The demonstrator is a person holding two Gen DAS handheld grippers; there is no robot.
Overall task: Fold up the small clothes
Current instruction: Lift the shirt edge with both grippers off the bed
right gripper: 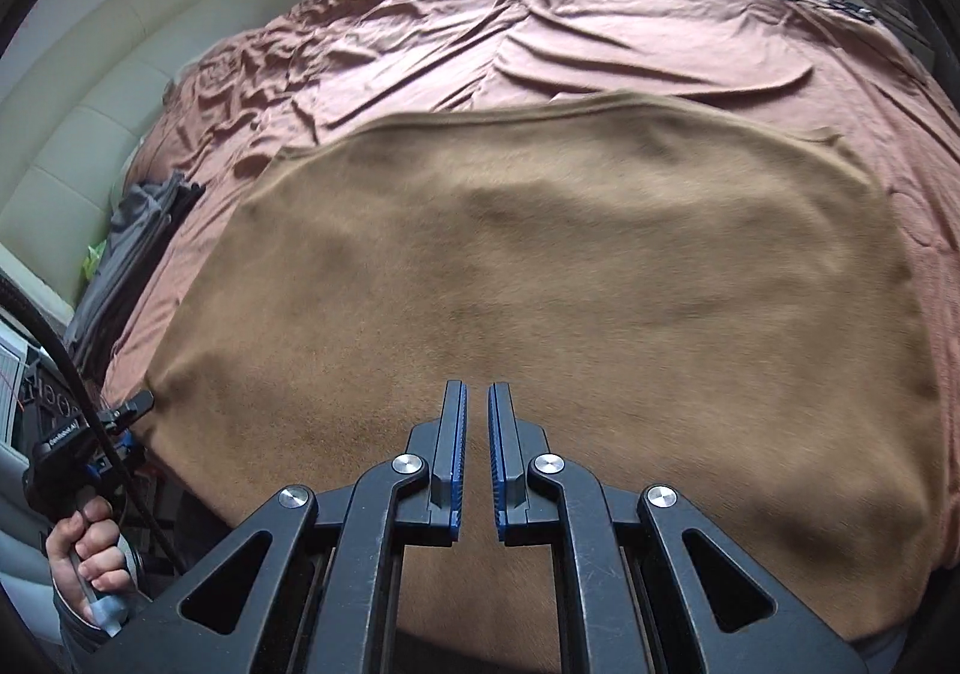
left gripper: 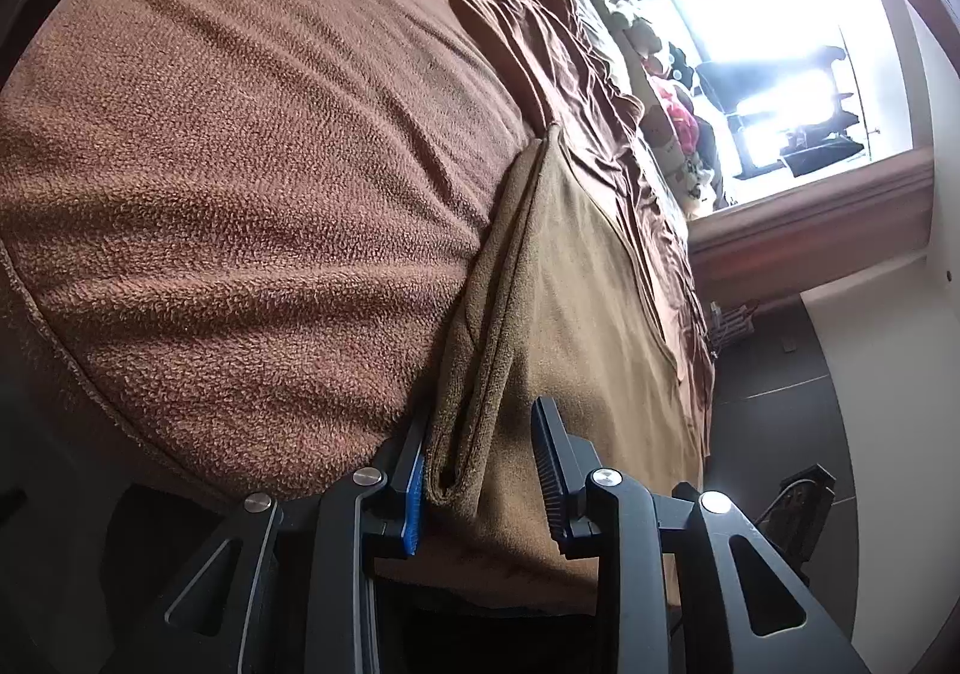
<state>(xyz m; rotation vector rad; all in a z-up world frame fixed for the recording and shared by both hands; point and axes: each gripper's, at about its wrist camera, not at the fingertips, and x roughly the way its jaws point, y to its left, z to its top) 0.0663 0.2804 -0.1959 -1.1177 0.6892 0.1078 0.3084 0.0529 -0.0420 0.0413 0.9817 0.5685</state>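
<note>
Left wrist cam only: left claw [left gripper: 480, 470] jaws part-open around doubled edge of tan fleece cloth [left gripper: 576, 278], grip unclear. Right cam: right claw [right gripper: 477, 458] narrow, empty, over cloth spread on bed [right gripper: 600, 32]; person's hand [right gripper: 90, 554] on left handle.

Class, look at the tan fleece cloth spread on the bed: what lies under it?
The tan fleece cloth lies on a wrinkled reddish-brown bedsheet, which shows beyond its far edge and sides. Whatever lies beneath the cloth's middle is covered and cannot be seen.
</note>
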